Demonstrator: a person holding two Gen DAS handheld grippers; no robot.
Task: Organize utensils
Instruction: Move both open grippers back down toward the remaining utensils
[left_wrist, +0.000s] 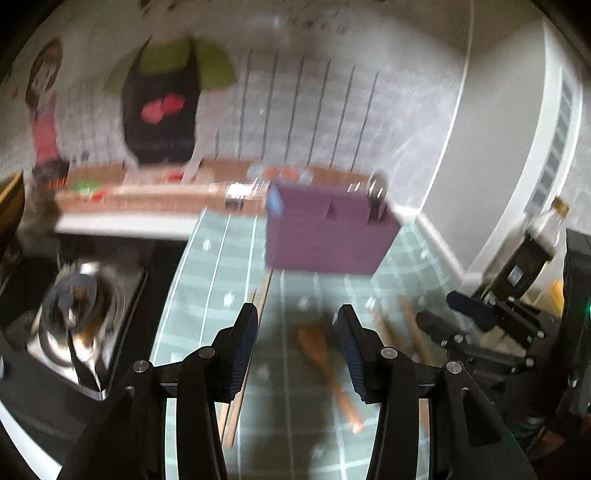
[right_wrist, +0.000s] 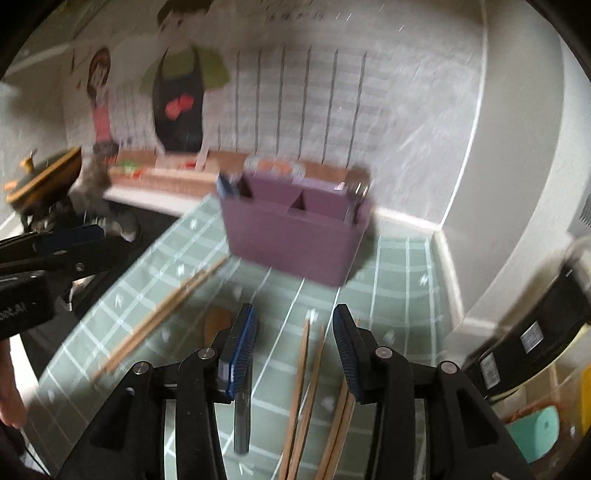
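A purple utensil holder (left_wrist: 325, 236) with several compartments stands on the green checked mat (left_wrist: 207, 280); a metal utensil (left_wrist: 377, 199) stands in its right compartment. My left gripper (left_wrist: 297, 345) is open and empty above a wooden spoon (left_wrist: 328, 373) lying on the mat. Chopsticks (left_wrist: 243, 369) lie by its left finger. In the right wrist view the holder (right_wrist: 295, 236) is ahead. My right gripper (right_wrist: 295, 345) is open over chopsticks (right_wrist: 306, 391). Another pair of chopsticks (right_wrist: 162, 314) lies to the left. The wooden spoon (right_wrist: 218, 321) shows partly behind the left finger.
A steel pot (left_wrist: 81, 317) sits on a dark stove at the left. A dark bottle (left_wrist: 532, 251) stands at the right by the wall. A wall with a cartoon sticker is behind the holder. A clear bin (right_wrist: 546, 432) with a teal item is at lower right.
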